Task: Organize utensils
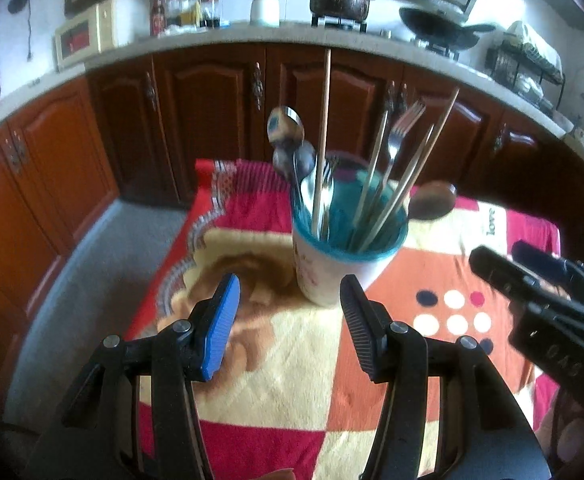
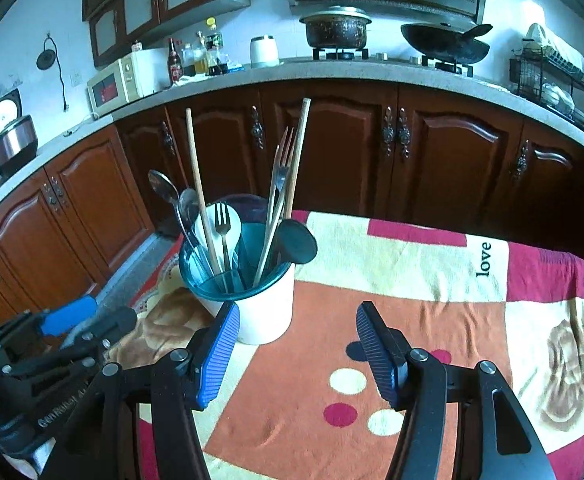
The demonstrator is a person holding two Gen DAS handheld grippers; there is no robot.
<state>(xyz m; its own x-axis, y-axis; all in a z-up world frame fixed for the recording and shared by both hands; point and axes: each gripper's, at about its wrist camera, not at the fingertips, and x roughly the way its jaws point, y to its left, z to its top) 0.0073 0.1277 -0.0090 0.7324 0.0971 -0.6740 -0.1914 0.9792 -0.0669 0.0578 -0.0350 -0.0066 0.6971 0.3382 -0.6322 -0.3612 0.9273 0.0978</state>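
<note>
On the table with the bright patterned blanket (image 2: 392,280) stands a white cup (image 1: 332,276) with a teal rim, and it is full of utensils: spoons (image 1: 286,128), forks (image 2: 223,220), long wooden chopsticks (image 1: 323,120) and a dark round ladle (image 2: 296,242). All of them stand up and lean on the rim. The metal ones look hard, smooth and slippery. The chopsticks look thin and light and could slide out of a weak pinch. I think it is best to grab one piece near its top, well above the rim, so the others stay put. The cup looks tippy with so many tall things in it. The left gripper (image 1: 290,328) is spread wide and holds nothing; the cup sits just ahead, between its tips. The right gripper (image 2: 298,356) is also spread wide and bare, with the cup near its blue finger (image 2: 218,356).
</note>
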